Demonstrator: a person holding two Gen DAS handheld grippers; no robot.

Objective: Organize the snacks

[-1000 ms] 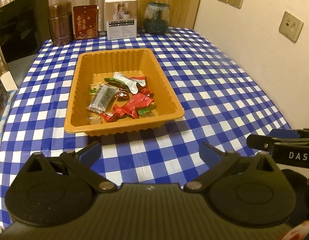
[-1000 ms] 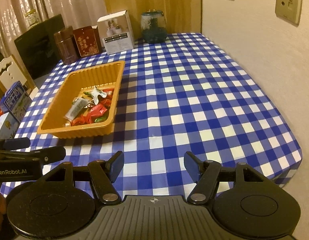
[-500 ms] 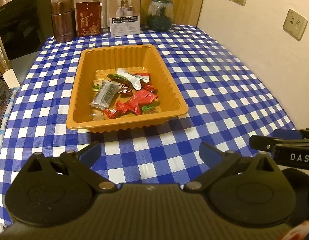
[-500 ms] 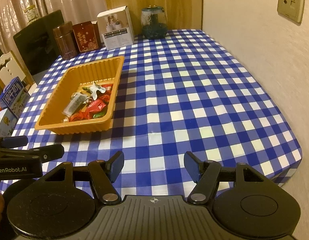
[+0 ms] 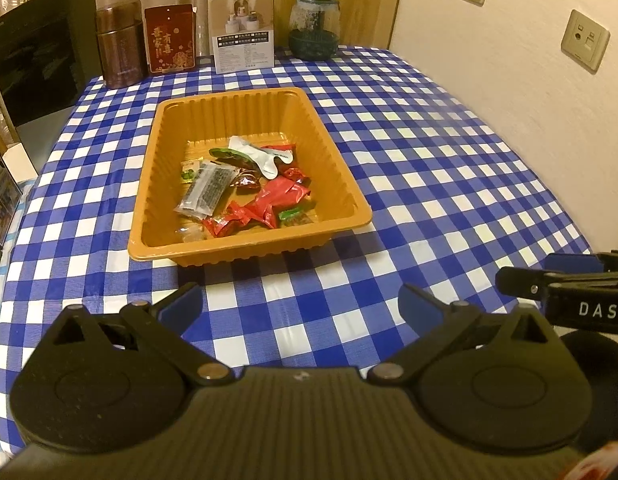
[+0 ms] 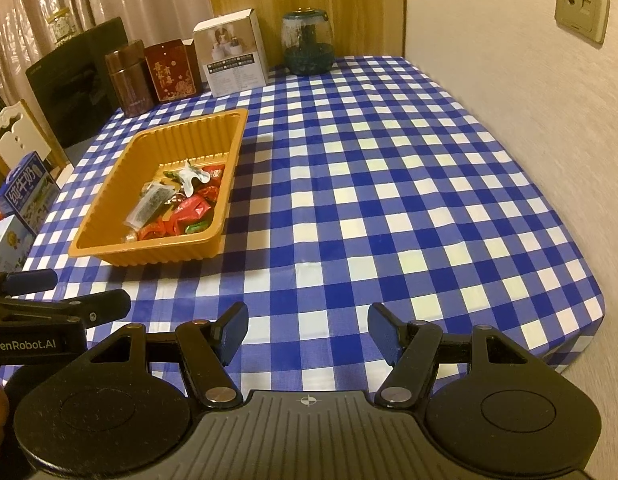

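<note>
An orange plastic tray (image 5: 349, 184) sits on the blue checked tablecloth and holds several wrapped snacks (image 5: 269, 200): red packets, a grey-black packet, a white packet, green pieces. It also shows in the right wrist view (image 6: 109, 184) with the snacks (image 6: 177, 204) inside. My left gripper (image 5: 301, 304) is open and empty, hovering above the cloth just short of the tray's near wall. My right gripper (image 6: 307, 332) is open and empty above bare cloth, to the right of the tray.
At the table's far edge stand a brown canister (image 5: 119, 54), a red box (image 5: 169, 38), a white box (image 5: 241, 28) and a glass jar (image 5: 313, 26). A wall (image 5: 529, 60) runs along the right. Milk cartons (image 6: 25, 192) stand at the left.
Both grippers have drawn back and risen slightly, so the tray sits a little farther away in each view. Both stay open and empty. The snacks have not moved.
</note>
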